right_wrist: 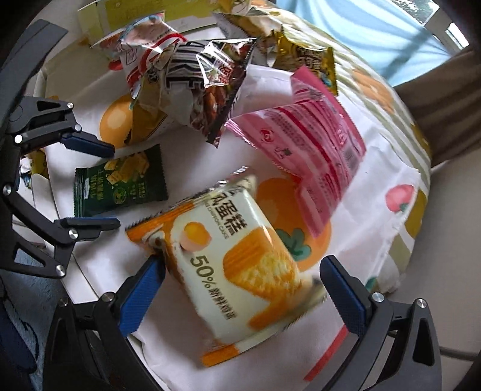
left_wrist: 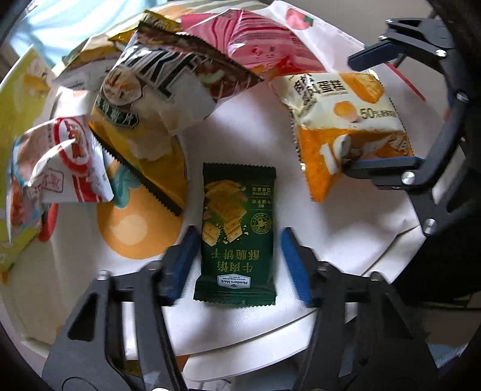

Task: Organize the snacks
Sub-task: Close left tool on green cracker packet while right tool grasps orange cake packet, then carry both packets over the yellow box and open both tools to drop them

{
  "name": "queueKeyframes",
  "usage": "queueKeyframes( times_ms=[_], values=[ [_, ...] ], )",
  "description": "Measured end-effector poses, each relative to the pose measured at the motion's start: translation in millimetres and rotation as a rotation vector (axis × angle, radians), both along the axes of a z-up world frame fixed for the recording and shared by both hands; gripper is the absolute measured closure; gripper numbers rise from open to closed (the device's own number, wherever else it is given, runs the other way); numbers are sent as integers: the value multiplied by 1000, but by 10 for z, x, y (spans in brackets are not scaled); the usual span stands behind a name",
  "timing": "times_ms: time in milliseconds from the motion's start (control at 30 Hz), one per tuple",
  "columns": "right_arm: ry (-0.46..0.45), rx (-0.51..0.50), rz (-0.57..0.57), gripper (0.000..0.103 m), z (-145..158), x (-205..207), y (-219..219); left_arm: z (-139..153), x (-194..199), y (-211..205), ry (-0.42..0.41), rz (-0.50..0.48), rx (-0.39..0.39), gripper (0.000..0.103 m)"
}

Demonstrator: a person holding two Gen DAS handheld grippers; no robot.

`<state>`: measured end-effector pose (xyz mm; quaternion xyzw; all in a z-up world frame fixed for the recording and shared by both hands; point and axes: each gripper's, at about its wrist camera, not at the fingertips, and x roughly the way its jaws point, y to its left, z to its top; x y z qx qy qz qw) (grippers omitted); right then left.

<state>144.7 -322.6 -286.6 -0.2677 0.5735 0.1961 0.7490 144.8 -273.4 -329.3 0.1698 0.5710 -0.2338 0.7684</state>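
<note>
A green cracker packet (left_wrist: 236,231) lies flat on the fruit-print tablecloth (left_wrist: 240,135). My left gripper (left_wrist: 237,264) points down over it, its blue pads (left_wrist: 180,264) standing against the packet's two long edges, shut on it. In the right wrist view the same packet (right_wrist: 120,183) sits between the left gripper's (right_wrist: 115,187) fingers. An orange-and-cream cake packet (right_wrist: 240,261) lies between the wide jaws of my right gripper (right_wrist: 242,267). The left pad touches its edge and the right pad stands apart. In the left wrist view that packet (left_wrist: 345,120) lies inside the right gripper (left_wrist: 350,115).
Several snack bags are heaped at the far side: a brown-and-white bag (left_wrist: 168,78), a pink bag (left_wrist: 255,42), a yellow bag (left_wrist: 144,150), a red-and-white bag (left_wrist: 69,162). The round table's edge (left_wrist: 345,312) runs close behind my left gripper. A yellow box (right_wrist: 135,15) stands beyond the heap.
</note>
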Motion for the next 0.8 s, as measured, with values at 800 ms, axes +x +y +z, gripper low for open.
queueKeyframes(
  times_ms=[800],
  values=[
    [46, 88, -96, 40, -43, -125, -6, 334, 61, 395, -7, -21, -7, 62]
  ],
)
